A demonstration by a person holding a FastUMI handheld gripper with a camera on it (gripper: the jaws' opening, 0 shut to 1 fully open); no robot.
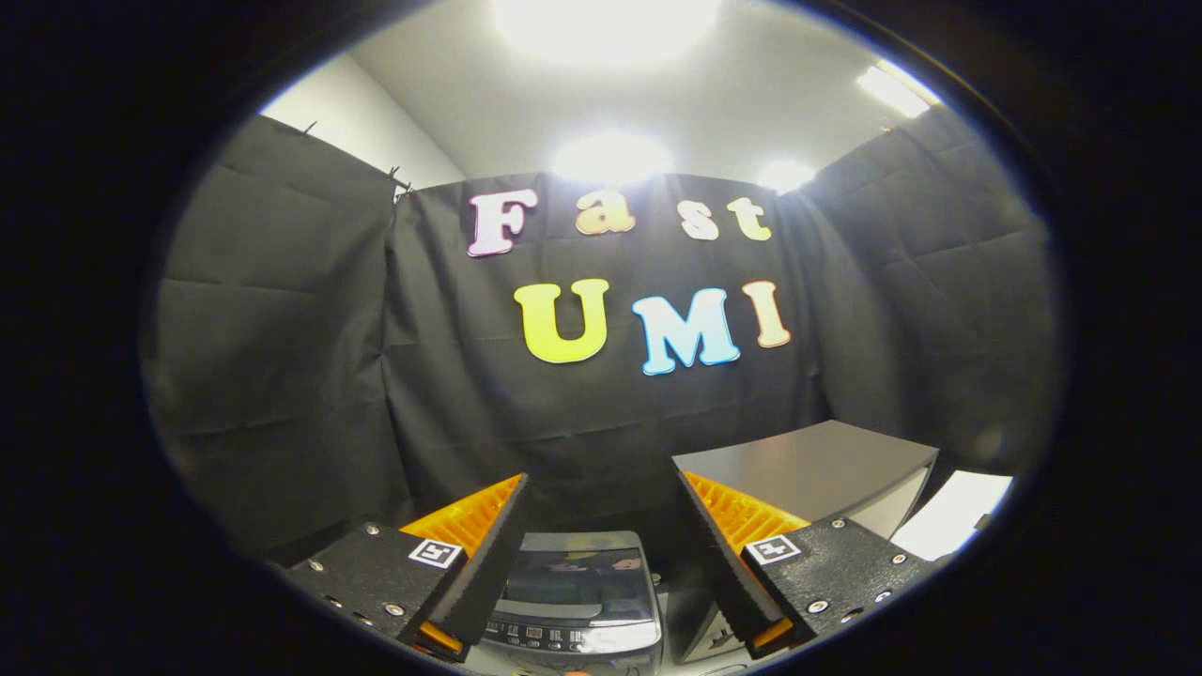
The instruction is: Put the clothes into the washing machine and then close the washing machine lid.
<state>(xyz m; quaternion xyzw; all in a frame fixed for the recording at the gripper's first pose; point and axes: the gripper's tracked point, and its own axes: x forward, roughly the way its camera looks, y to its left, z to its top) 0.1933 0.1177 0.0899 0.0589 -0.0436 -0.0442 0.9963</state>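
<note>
Booth wall (282,329): black cloth, creased, hung across the left, centre and right of the frame; clips are seen along its top edge at upper left.

Ceiling (751,94): pale, across the top of the frame, with several bright lights (610,155) glaring at top centre and upper right.

Cabinet (808,465): grey box with a flat top, at lower right, just beyond the right finger.

Pale surface (953,512): a bright patch at far lower right, beside the cabinet; what it is cannot be told.

Washing machine (577,587): small top-loader at bottom centre, seen between the fingers and below them; its dark glossy lid is down, and a control strip runs along its near edge.

Gripper (601,507): fingers spread wide apart, nothing held between them.
</note>
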